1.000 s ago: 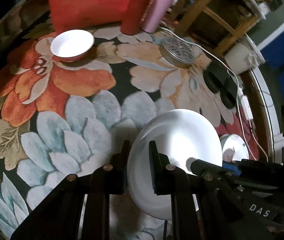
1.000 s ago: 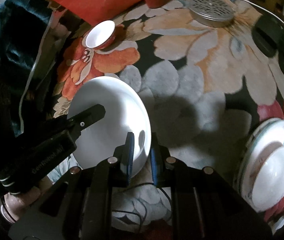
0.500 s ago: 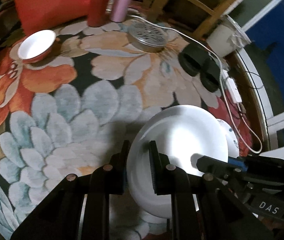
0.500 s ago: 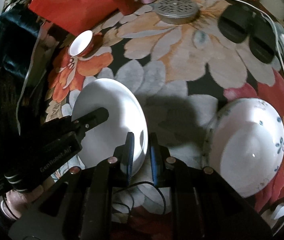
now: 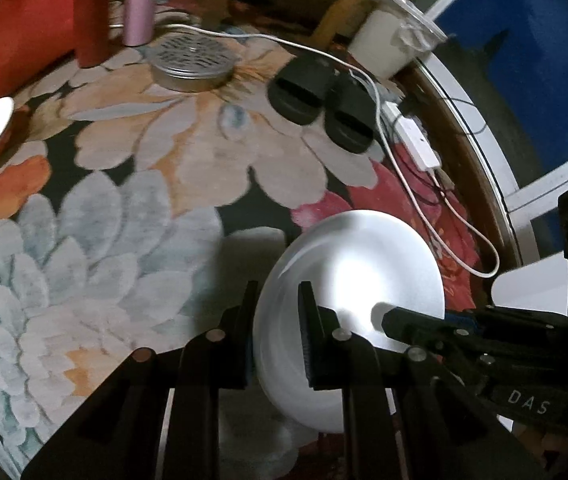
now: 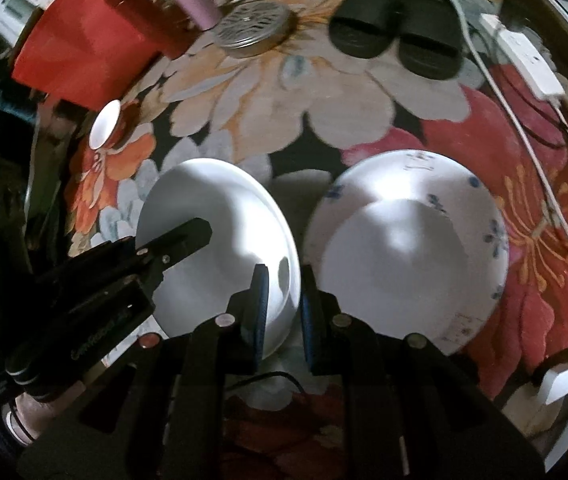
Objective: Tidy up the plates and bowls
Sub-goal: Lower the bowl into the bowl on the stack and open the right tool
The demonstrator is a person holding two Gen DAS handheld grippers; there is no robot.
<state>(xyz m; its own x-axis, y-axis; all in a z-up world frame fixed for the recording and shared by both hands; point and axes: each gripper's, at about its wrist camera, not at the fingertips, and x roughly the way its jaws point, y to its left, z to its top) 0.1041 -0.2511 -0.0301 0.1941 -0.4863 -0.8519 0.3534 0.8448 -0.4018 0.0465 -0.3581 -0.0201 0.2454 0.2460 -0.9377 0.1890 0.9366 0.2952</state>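
1. The left gripper (image 5: 276, 336) and right gripper (image 6: 284, 312) are each pinching opposite rim edges of the plain white plate (image 6: 220, 236), holding it above the floral rug (image 6: 324, 92).
2. The blue-patterned plate (image 6: 408, 248) is lying just beside it, on the right gripper's side, so that gripper is nearer.

Our left gripper (image 5: 275, 336) is matte black: two flat, narrow fingers on angular black linkage bars, each pivot capped by a round copper-coloured pin. Seen from our right wrist, its body (image 6: 96, 300) is a blocky black housing with faint pale lettering along the side, too blurred to read, and ribbed rings at the rear. Our right gripper (image 6: 284, 312) has the same black bars and copper pins, with blue pads (image 6: 262, 304) lining the fingers. From the left wrist, its side (image 5: 484, 364) shows small silver screws, a blue strip and white letters "DAS".
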